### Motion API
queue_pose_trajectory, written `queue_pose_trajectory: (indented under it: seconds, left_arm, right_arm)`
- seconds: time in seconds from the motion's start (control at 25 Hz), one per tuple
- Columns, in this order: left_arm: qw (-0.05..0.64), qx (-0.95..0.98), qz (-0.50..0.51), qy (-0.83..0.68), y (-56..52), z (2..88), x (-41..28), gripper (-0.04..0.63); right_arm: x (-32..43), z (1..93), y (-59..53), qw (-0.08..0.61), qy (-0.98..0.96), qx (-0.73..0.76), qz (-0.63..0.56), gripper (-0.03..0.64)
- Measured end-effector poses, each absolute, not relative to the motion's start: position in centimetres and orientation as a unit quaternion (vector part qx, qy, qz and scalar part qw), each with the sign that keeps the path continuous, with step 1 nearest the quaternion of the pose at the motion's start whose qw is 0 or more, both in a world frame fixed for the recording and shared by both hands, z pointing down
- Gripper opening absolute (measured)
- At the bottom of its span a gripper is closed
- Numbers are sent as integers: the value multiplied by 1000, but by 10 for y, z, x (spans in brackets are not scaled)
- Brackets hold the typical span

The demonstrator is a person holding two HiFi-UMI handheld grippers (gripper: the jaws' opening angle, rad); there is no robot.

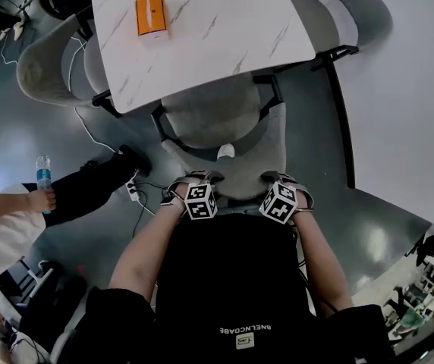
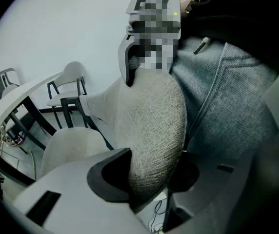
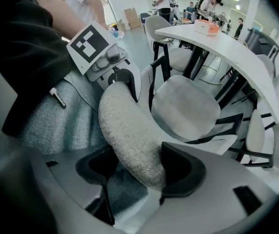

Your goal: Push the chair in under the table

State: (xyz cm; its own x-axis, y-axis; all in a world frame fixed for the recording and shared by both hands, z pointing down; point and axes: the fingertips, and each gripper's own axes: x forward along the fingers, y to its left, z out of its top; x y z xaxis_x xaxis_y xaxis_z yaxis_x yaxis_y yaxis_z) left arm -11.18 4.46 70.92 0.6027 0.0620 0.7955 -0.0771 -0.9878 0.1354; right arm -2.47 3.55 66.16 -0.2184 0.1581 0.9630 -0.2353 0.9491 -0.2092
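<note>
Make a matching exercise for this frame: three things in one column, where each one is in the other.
Things:
1. orange box
2. water bottle
3. chair backrest

Places:
A. in a bystander's hand
B. clamped by the left gripper and the right gripper
C. on the white table

Pairs: 1-C, 2-A, 3-B
</note>
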Motion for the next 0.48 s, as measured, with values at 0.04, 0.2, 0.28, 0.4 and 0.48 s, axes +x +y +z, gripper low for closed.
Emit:
queue_pose_trajectory:
  seconds: [0.04, 0.2, 0.28, 0.4, 0.48]
  left_arm:
    - [78, 892, 446, -4, 45, 709, -112, 163]
    - [85, 888, 452, -3, 47, 709, -111, 164]
    - [89, 884, 459, -5, 48, 707, -112, 164]
    - [99, 883, 459, -23, 48, 702, -115, 174]
    - [119, 884, 451, -41, 47, 696, -120, 193]
  right_arm:
    - [-25, 662, 36, 624, -765, 26, 157, 284]
    - [-23, 662, 37, 626, -764, 24, 155, 284]
    - [-23, 661, 39, 628, -763, 21, 155, 284]
    - [-22, 661, 39, 631, -762, 15, 148, 284]
    - [-21, 661, 38, 632, -762, 15, 142, 284]
